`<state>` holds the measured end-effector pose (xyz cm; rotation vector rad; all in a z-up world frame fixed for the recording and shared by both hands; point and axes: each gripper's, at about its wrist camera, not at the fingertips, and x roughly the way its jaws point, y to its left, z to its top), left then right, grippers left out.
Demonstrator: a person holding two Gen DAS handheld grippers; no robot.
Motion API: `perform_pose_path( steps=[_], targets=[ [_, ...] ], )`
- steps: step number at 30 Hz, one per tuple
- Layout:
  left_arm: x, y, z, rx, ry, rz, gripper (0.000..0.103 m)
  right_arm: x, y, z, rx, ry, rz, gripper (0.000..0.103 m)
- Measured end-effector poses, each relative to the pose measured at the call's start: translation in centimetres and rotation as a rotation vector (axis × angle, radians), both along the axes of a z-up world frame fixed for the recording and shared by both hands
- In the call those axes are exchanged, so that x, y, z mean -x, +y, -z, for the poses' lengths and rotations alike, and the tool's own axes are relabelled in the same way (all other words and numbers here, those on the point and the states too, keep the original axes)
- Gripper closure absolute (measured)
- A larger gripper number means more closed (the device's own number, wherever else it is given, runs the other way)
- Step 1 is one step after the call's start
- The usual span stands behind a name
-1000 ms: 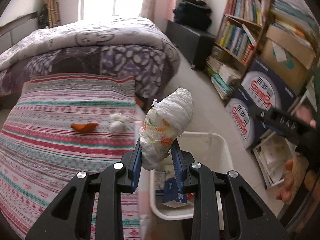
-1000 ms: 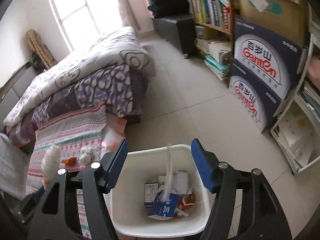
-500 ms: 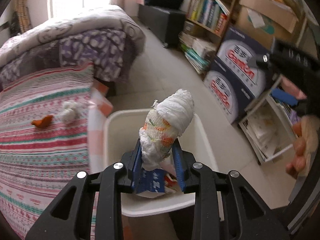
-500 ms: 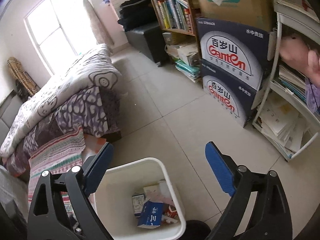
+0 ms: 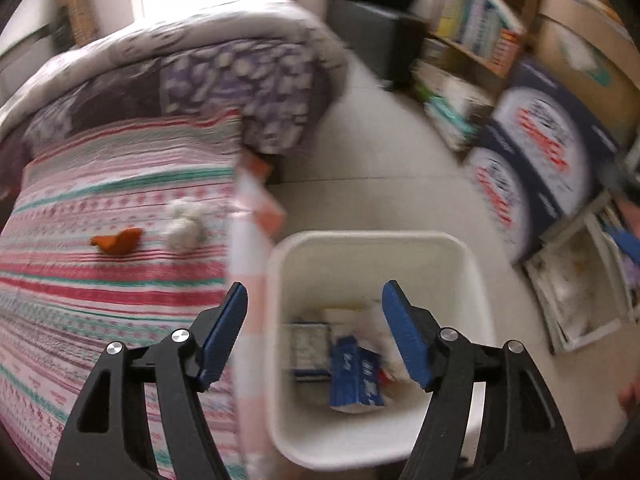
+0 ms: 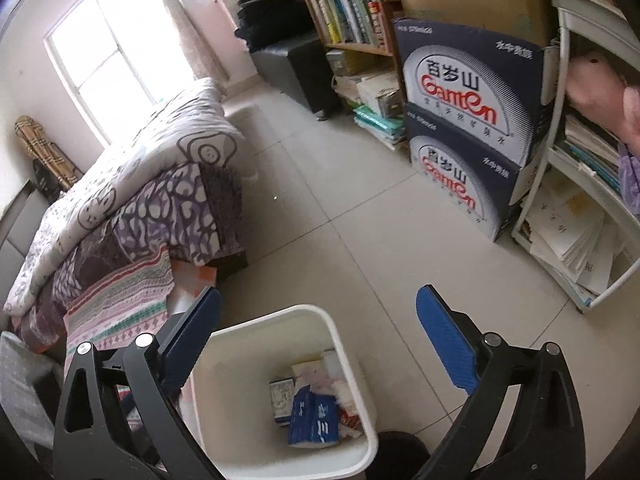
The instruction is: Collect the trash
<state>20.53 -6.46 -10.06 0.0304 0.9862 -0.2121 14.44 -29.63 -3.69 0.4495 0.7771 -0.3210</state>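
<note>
A white trash bin point(image 5: 372, 236) stands on the floor beside the bed, with a blue carton point(image 5: 354, 376) and other scraps inside. My left gripper point(image 5: 315, 286) hovers over the bin. Its jaws are opening and nothing is between them; the view is blurred. A pale smear by the right pad inside the bin cannot be made out. An orange scrap point(image 5: 116, 240) and a crumpled white tissue point(image 5: 184, 226) lie on the striped bed cover. My right gripper point(image 6: 318, 291) hangs above the bin point(image 6: 280, 314). Its jaws are still opening and hold nothing.
The bed point(image 5: 100, 320) fills the left, its quilt point(image 6: 160, 152) piled at the far end. Two stacked dark blue water boxes point(image 6: 468, 120), a bookshelf point(image 6: 348, 12) and a white rack of papers point(image 6: 580, 220) line the right. A hand point(image 6: 600, 92) shows at the right edge.
My left gripper swung from the bed side to over the bin, opened and let go of the white wrapped bundle. My right gripper opened wider and shifted to the bin's right.
</note>
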Motion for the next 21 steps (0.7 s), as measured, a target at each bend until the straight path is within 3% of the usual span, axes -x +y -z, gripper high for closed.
perform_pose_path(
  steps=[7,13,17,21],
  targets=[
    [-5.8,3.8,3.0,-0.123,-0.022,-0.196,0.035,-1.2,1.5,0.8,-0.031,0.043,-0.049,0.007],
    [-8.9,5.0,6.0,-0.170,0.020,-0.235,0.035,-2.6,2.3,1.9,-0.078,0.088,-0.065,0.007],
    [-10.4,5.6,7.2,-0.186,0.021,-0.220,0.048,-3.5,3.3,2.3,-0.068,0.105,-0.079,0.007],
    [-10.8,6.7,7.9,-0.171,0.044,-0.212,0.068,-4.3,4.6,2.3,-0.045,0.113,-0.105,0.007]
  ],
)
